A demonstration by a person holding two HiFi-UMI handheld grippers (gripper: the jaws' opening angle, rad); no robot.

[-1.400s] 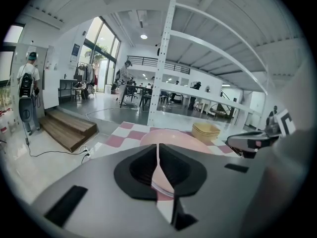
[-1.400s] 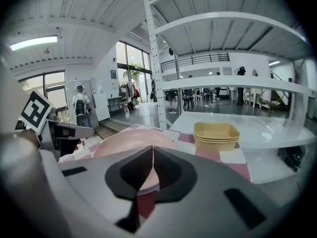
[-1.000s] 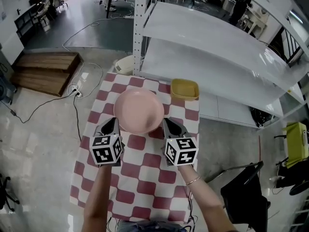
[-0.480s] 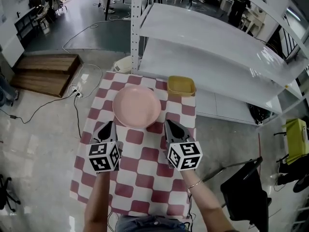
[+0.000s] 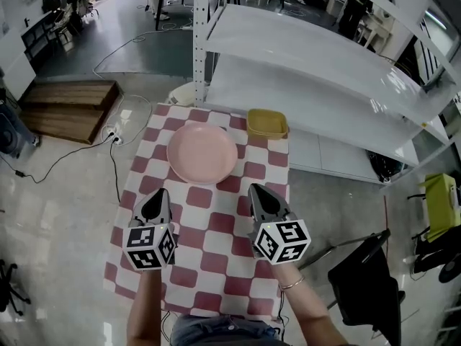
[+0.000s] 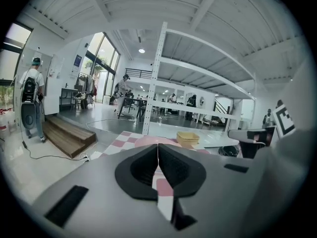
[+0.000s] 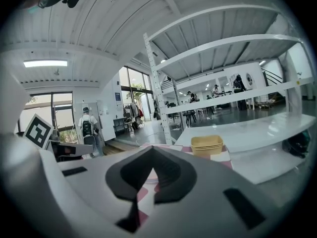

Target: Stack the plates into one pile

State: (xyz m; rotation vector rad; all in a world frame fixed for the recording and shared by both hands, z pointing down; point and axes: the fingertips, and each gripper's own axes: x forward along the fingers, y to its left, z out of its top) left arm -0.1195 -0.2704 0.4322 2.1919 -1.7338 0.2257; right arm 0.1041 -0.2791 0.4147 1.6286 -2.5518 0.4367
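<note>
Your left gripper (image 5: pixel 155 206) and right gripper (image 5: pixel 263 202), jaws pressed together and empty, hover over the red-and-white checked tabletop (image 5: pixel 216 231) near the round pink plate (image 5: pixel 202 153). The gripper views show the square yellow plates (image 7: pixel 207 145) stacked beyond it.

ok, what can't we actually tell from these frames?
- Round pink plate: single or already a pile, cannot tell. The head view looks straight down, and the left gripper and right gripper block most of it in their own views.
- Yellow square dishes: stacked, but too small to count.
- Red-and-white checkered tablecloth: near edge hidden by the person's arms in the head view.
</note>
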